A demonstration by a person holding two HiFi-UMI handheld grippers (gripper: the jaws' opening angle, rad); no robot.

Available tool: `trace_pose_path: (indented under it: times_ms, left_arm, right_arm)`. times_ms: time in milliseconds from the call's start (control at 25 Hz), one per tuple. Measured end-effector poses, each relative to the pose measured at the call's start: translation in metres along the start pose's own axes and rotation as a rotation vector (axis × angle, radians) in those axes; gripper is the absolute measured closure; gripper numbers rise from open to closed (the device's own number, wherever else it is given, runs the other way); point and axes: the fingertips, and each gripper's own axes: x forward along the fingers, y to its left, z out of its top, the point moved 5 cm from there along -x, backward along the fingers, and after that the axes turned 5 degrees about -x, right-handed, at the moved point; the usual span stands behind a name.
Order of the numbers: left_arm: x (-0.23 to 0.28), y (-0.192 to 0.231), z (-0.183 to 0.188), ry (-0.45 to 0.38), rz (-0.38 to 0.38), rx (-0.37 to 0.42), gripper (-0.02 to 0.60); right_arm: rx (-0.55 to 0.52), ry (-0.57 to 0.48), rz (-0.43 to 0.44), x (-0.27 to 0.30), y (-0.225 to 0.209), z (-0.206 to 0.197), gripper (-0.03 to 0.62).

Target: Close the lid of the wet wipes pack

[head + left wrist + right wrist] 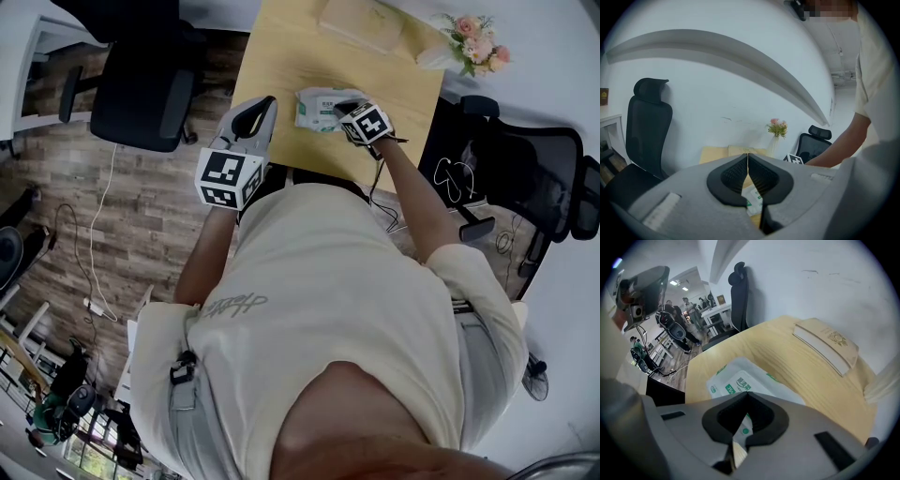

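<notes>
We see the wet wipes pack (317,109) lying flat on the wooden table (281,56) — white, soft, green-printed (near the front edge). Its lid we cannot make out.

The light wooden counter (281,56) carries a wet wipes pack (317,109) near its front edge, a flat beige book (361,23) farther back, and a white vase of flowers (439,58) at its right edge.

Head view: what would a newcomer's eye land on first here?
The white-and-green wet wipes pack on the wooden table, with the right gripper at its right end, jaws together. The left gripper, also shut, hangs by the table's near left corner; pink flowers stand at the far right corner.
</notes>
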Motion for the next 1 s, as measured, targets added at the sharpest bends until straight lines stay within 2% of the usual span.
trace_pose_path:
  times_ms: [240, 360, 480, 600, 800, 1000]
  left_arm:
    - [0.003, 0.006, 0.000, 0.008, -0.012, 0.001, 0.565]
    - [0.006, 0.006, 0.000, 0.012, -0.023, 0.006, 0.565]
    - [0.011, 0.005, 0.002, 0.014, -0.038, 0.014, 0.566]
    - [0.016, 0.000, 0.007, 0.011, -0.058, 0.023, 0.565]
    - [0.024, -0.013, 0.019, -0.003, -0.099, 0.062, 0.566]
    - [0.023, -0.030, 0.043, -0.040, -0.132, 0.109, 0.566]
  right_arm:
    - [0.049, -0.020, -0.024, -0.002, 0.000, -0.001, 0.592]
    - [0.153, -0.061, -0.027, -0.007, 0.000, -0.002, 0.592]
    - [0.265, -0.159, -0.022, -0.024, -0.003, 0.003, 0.592]
    - [0.317, -0.265, -0.039, -0.053, -0.005, 0.013, 0.592]
    - [0.342, -0.438, -0.086, -0.109, -0.001, 0.028, 0.592]
    - [0.310, -0.583, -0.170, -0.168, 0.009, 0.041, 0.592]
